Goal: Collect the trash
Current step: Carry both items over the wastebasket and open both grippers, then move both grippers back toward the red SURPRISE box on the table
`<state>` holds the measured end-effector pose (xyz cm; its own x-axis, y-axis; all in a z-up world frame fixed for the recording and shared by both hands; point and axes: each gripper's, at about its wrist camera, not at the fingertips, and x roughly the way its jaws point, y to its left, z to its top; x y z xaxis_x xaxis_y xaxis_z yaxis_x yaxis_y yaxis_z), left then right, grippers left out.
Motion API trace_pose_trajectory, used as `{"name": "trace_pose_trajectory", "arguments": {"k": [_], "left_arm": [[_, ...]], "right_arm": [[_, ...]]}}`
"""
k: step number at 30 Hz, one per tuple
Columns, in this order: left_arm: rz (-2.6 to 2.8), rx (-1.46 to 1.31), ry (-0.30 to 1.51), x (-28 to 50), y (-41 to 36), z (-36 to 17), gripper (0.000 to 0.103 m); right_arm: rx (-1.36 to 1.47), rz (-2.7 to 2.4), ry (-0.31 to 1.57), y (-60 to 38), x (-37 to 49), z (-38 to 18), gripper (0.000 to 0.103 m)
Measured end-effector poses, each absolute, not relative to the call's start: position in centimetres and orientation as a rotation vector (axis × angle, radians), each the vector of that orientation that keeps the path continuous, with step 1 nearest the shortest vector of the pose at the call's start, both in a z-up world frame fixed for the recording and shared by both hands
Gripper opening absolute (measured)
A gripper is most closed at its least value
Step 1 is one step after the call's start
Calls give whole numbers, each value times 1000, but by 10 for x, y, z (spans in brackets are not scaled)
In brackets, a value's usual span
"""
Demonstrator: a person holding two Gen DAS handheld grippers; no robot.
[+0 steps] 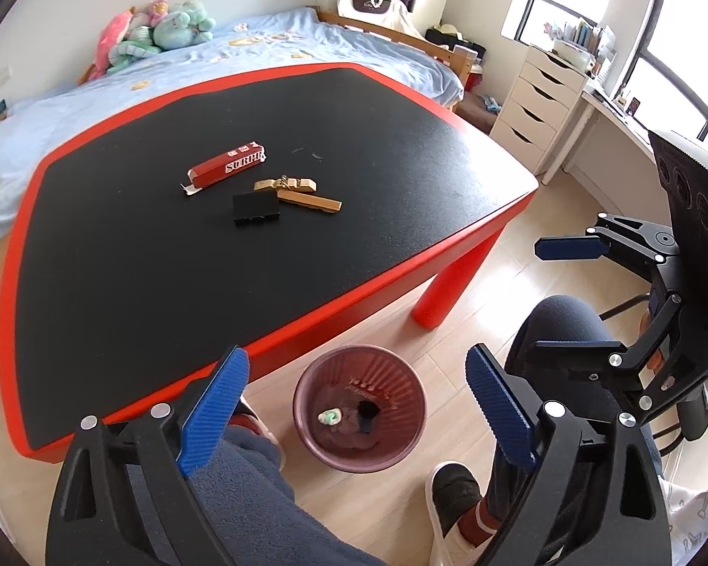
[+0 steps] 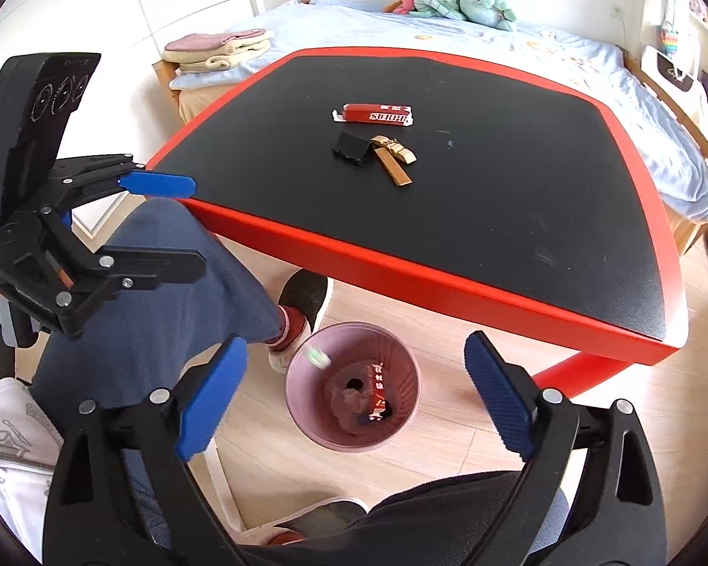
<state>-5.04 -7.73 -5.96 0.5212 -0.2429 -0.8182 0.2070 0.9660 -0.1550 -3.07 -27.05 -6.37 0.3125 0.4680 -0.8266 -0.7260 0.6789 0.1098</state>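
While a small pale green and white scrap (image 2: 317,357) appears blurred at the near rim of the round pink ribbed plastic waste bin (image 2: 302,412), it seems to be dropping in; the left view shows it inside on the bottom. A red printed wrapper (image 2: 379,398) already lies in that bin, which stands on the pale wood floor just beside the red leg, presumably placed within easy reach. Remaining on the red-edged black surface (image 2: 495,217) are a long red wrapper printed with white letters (image 2: 377,114), a black folded clip-like piece (image 2: 352,146) and tan wooden pieces (image 2: 395,160), close together near the middle. The right hand-held gripper (image 2: 354,405) hangs over the bin, fingers wide apart and empty, consistent with a release. The left hand-held gripper (image 1: 356,410) is likewise spread and empty.
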Motion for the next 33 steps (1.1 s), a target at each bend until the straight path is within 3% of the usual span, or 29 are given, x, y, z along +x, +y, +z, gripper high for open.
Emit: {"name": "trace_pose_trajectory", "arguments": {"k": [1, 33], "left_arm": [[-261, -39, 986, -50, -76, -59, 95], [-203, -55, 949, -32, -41, -38, 95]], "right_arm": [[-304, 795, 975, -271, -30, -65, 97], [-320, 782, 999, -251, -6, -50, 100]]}}
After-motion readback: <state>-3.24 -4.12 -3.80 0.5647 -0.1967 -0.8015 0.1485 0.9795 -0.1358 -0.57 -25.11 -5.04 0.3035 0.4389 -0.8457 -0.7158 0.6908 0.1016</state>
